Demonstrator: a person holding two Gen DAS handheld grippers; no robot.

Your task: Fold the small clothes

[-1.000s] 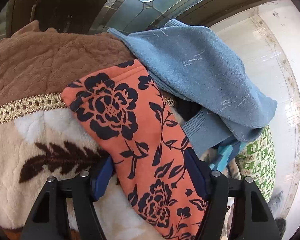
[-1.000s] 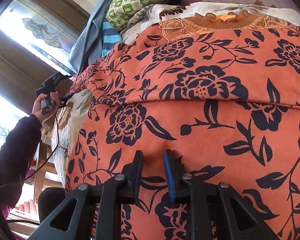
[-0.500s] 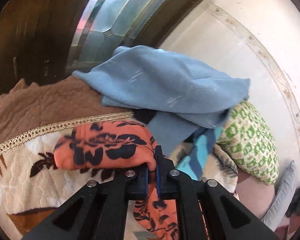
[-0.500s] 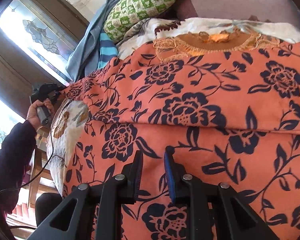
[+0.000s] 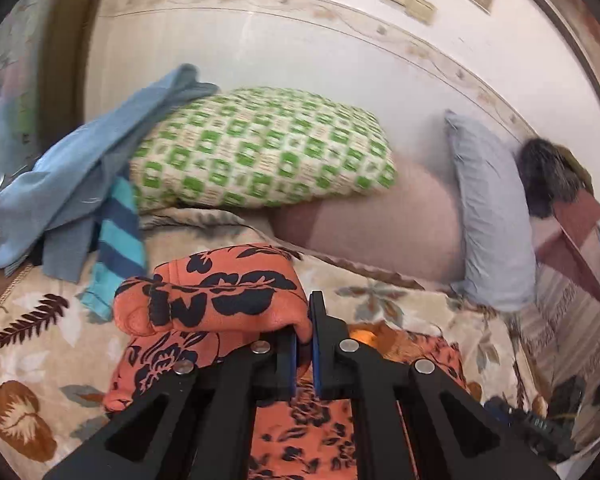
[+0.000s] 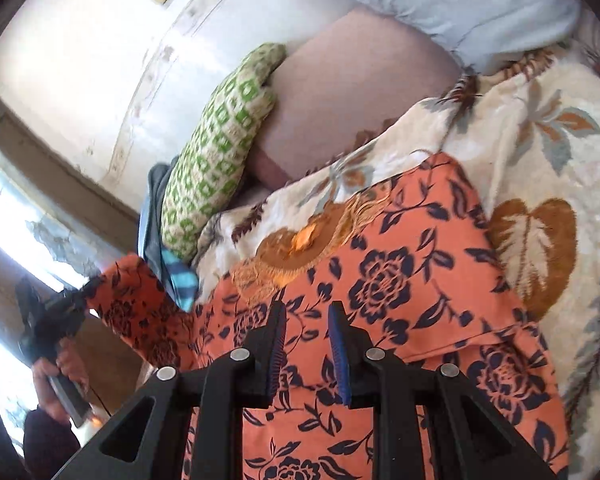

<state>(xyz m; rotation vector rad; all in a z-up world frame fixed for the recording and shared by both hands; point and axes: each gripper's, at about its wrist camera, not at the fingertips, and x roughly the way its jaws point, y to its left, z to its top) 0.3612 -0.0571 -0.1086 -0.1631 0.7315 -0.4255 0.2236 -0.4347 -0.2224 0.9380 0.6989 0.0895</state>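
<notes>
On the leaf-patterned blanket that covers the bed lies the orange floral garment, spread flat with its embroidered neckline toward the pillows. At its far side the left gripper has its fingers pressed together on a bunched sleeve, which it holds lifted off the blanket. The right gripper hangs over the body of the garment with its fingers a little apart and nothing between them; whether their tips touch the cloth cannot be told.

The step in hand looks to be folding the sleeve across the body. To do it well, the left gripper should carry the sleeve low and straight over the chest, so the fold line falls along the shoulder seam rather than at a slant. The right gripper would do best to press down on the body near the neckline, so the thin cloth does not drag with the pull. Release should come only once the sleeve lies flat.

The cloth is light and soft, orange with dark navy roses and leaves, and the sleeve is crumpled in the grip. A green checked pillow and a blue sweater lie beyond, clear of the fold.
</notes>
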